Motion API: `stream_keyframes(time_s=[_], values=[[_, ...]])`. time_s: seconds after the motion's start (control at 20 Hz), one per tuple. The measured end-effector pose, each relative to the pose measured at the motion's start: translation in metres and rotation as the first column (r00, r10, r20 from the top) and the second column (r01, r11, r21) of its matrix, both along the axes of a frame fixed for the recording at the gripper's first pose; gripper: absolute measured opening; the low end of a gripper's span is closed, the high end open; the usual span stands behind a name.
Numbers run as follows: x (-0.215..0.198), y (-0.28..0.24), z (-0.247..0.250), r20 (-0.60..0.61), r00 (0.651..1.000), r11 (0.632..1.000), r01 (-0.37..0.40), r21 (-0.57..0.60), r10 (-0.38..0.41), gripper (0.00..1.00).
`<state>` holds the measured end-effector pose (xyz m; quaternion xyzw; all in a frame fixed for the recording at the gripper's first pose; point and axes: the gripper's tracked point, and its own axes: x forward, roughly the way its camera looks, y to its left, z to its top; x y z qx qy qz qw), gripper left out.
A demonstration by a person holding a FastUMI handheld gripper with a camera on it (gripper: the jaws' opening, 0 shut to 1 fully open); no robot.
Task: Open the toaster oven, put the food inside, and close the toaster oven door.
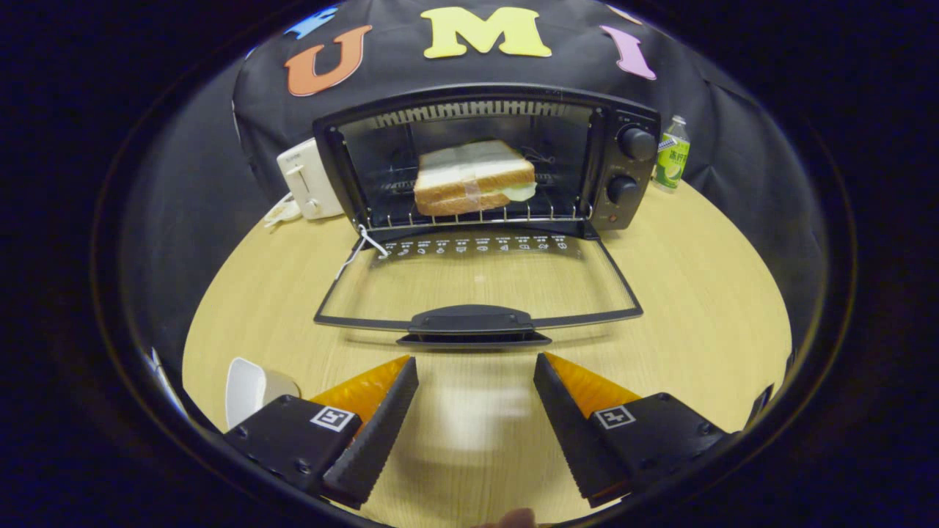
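A: The toaster oven [484, 165] is the biggest thing we see. It sits at the far edge of the tabletop [697, 293], against the booth's black cloth wall, and its glass door [477, 282] is folded down flat toward us, with the door handle [473, 323] at the near end.

B: And the food?

A: We see the sandwich [473, 178] inside the oven, lying on the wire rack [469, 215]: two slices of white bread with something pale sticking out on the right side. Two knobs [637, 143] are stacked on the oven's right panel.

B: What else do we have on the tabletop?

A: A white pop-up toaster [308, 178] stands just left of the oven at the far edge, touching or nearly touching it; we cannot tell which. A small bottle with a green label [673, 155] stands just right of the oven. Near the front left corner, a white bowl-like dish [253, 389] lies beside the left finger.

B: And our gripper [475, 381]?

A: Its fingers [378, 425] are spread wide apart with nothing between them but bare wood. They hang over the near part of the tabletop, just short of the door handle, not touching it.
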<state>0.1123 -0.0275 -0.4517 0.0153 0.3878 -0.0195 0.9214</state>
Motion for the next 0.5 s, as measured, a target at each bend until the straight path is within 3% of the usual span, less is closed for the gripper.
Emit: stream_keyframes(time_s=[0.35, 0.5], values=[[0.004, -0.012, 0.003, 0.003, 0.999, 0.999, 0.041, -0.007, -0.041, 1.0], [0.018, -0.011, 0.022, 0.037, 0.999, 0.998, 0.02, -0.063, -0.017, 1.0]])
